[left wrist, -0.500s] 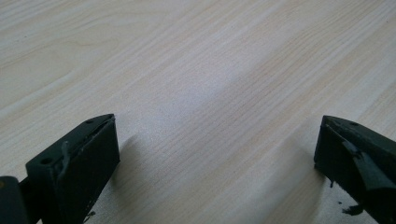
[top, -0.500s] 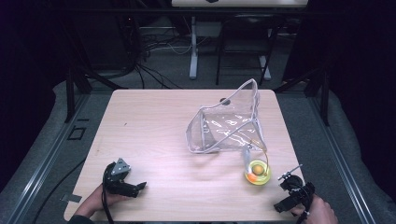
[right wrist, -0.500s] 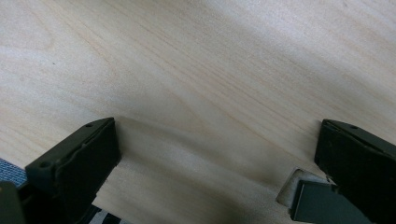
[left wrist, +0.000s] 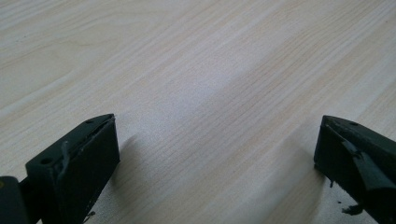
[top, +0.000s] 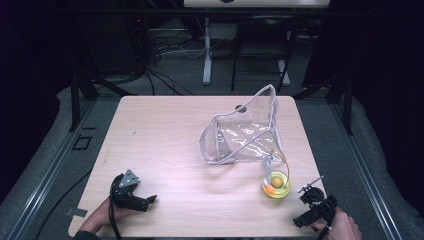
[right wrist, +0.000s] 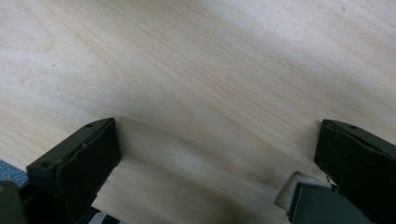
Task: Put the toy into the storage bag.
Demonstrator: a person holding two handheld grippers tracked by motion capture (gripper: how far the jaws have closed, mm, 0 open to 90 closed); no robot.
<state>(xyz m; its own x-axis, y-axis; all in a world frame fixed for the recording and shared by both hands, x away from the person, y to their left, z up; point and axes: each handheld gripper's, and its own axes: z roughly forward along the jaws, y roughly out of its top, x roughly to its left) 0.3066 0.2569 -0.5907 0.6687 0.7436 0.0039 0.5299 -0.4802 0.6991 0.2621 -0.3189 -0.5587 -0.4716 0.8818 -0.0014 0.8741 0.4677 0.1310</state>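
On the worktop point(top: 165, 130), the pouch point(top: 245, 135) lies far right; the small dish point(top: 276, 186) sits just nearer.

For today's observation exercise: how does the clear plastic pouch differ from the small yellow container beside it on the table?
The clear pouch is colourless; the yellow container is tinted yellow-green. The clear pouch is far larger and stands up in a peak, while the yellow container sits low and round. The clear pouch looks empty; the yellow container holds something orange. Both are see-through and rest on the wooden table, right of centre.
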